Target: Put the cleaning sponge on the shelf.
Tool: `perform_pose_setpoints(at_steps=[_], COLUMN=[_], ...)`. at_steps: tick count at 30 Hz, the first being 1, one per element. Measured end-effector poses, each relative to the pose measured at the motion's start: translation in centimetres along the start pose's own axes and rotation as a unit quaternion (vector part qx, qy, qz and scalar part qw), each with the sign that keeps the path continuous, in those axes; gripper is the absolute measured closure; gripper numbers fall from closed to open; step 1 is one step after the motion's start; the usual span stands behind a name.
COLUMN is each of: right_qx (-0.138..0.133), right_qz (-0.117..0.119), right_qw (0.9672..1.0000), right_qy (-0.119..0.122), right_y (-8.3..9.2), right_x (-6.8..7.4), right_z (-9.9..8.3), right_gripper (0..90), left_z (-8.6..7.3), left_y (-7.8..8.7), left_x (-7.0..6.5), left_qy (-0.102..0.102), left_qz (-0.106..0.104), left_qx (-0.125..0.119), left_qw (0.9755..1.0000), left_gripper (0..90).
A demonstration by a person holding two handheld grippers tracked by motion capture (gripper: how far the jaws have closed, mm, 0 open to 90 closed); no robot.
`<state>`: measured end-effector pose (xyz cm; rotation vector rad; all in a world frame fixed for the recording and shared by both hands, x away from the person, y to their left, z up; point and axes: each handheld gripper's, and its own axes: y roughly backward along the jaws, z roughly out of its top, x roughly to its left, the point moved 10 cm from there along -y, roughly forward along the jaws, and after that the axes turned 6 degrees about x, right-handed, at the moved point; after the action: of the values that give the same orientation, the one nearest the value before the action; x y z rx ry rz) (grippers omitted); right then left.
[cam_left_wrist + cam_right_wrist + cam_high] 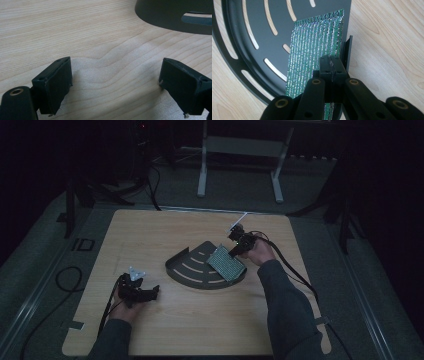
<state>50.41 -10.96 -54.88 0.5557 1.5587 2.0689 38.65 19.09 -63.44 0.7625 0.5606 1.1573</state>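
The right gripper (pixel 331 68) pinches the green sheet's (pixel 312 50) edge at the slotted tray's (pixel 192 270) right edge. The left gripper (pixel 115 85), jaws spread, rests over bare table (pixel 165 330) near the front-left corner.

We see a pale wooden table (pixel 165 330) with a clear wavy grain, its top a rounded-cornered board standing on a grey floor (pixel 360 285). Near the middle of the board lies a dark, fan-shaped tray (pixel 187 267) with curved slots cut through it, so that the wood shows through them. The tray's flat side faces the far right, its rounded rim the near left. A strip of tape (pixel 76 324) sits at the board's near left corner
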Motion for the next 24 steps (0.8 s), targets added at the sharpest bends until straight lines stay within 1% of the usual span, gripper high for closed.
perform_pose_setpoints(at_steps=[2,5,14,20,24], right_qx=[-0.002,0.004,0.022,0.029,0.029], right_qz=[0.000,-0.013,-0.038,-0.047,-0.051], right_qw=[1.0000,0.9999,0.9990,0.9985,0.9983], right_qy=[0.003,0.003,0.001,-0.003,-0.005], right_y=[0.0,-0.3,-1.4,-1.6,-1.7], right_x=[0.1,-0.1,-0.5,-0.7,-0.8], right_z=[0.1,-0.1,-0.2,-0.3,-0.3], right_gripper=[89.7,89.7,89.5,89.2,89.1], left_z=[0.0,0.0,0.0,0.0,0.0], left_y=[0.0,0.0,0.0,0.0,0.0], left_x=[0.0,0.0,0.0,0.0,0.0], left_qy=[0.000,0.000,0.000,0.000,0.000], left_qz=[0.000,0.000,0.000,0.000,0.000], left_qx=[0.000,0.000,0.000,0.000,0.000], left_qw=[1.0000,1.0000,1.0000,1.0000,1.0000], left_gripper=[11.7,11.7,11.7,11.7,11.7])
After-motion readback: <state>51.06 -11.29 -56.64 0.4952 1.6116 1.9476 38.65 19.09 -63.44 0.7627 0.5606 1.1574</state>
